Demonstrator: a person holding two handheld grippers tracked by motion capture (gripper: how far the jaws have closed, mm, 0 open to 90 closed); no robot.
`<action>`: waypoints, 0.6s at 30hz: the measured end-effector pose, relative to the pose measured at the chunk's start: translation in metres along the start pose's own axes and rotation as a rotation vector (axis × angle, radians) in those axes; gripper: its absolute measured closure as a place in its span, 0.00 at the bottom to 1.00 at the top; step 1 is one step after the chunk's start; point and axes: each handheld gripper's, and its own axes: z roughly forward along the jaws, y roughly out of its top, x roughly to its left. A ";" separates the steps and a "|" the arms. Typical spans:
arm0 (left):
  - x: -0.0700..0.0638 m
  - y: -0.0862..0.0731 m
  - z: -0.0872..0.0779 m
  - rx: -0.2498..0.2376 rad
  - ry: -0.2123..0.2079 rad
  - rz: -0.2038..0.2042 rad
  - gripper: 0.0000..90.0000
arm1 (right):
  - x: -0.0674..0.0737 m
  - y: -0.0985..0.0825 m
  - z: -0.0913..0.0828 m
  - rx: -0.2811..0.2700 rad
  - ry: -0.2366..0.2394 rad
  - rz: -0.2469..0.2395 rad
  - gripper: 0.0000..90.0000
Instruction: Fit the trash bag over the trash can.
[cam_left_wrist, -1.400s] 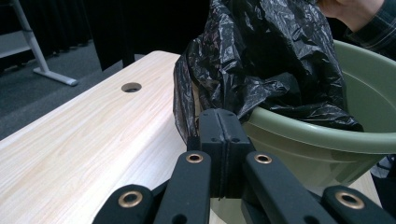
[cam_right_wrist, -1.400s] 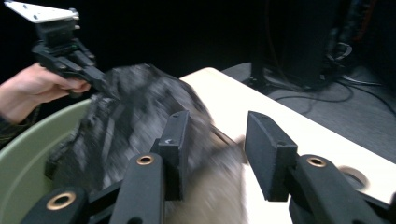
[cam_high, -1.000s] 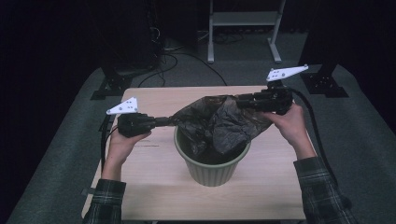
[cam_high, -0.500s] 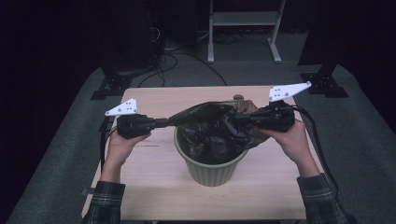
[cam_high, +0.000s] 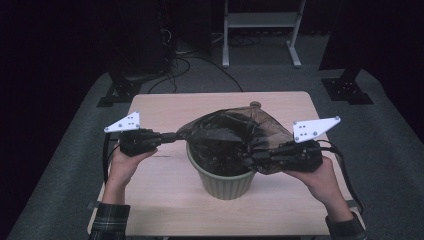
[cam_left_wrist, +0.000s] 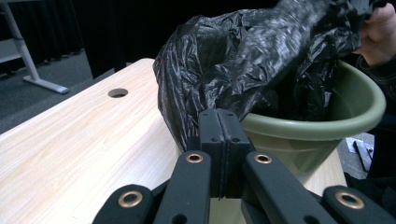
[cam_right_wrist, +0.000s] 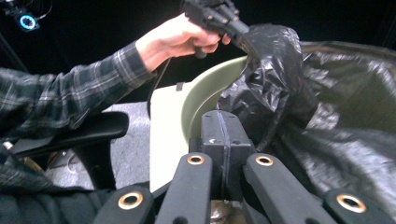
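Looking forward and down from high above the near edge, taking in the whole table (cam_high: 165, 200) from some way off. Riding close behind each pair of jaws, facing level toward the green bin (cam_left_wrist: 322, 126) from opposite sides. Sharing that bin (cam_right_wrist: 205, 93) and its black bag (cam_high: 225, 135).

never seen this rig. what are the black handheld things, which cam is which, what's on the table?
No robot here: a person holds a pair of hand-operated tongs in each hand. The top picture looks down from above the table. The other two come from cameras riding on each tool, looking along its jaws. On the table stands a green bin with a black bag in it. The left tongs and right tongs are both shut on the bag's edge, at opposite sides, stretching it over the rim.
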 end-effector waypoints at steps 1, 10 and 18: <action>-0.001 -0.001 -0.002 -0.004 -0.002 -0.004 0.99 | 0.003 -0.002 0.000 0.005 0.001 -0.001 1.00; -0.001 -0.012 -0.009 -0.019 -0.008 -0.033 1.00 | 0.013 -0.024 0.004 0.025 0.054 0.021 1.00; 0.001 -0.020 -0.004 -0.008 -0.013 -0.046 1.00 | 0.013 -0.043 0.019 0.094 0.090 0.048 1.00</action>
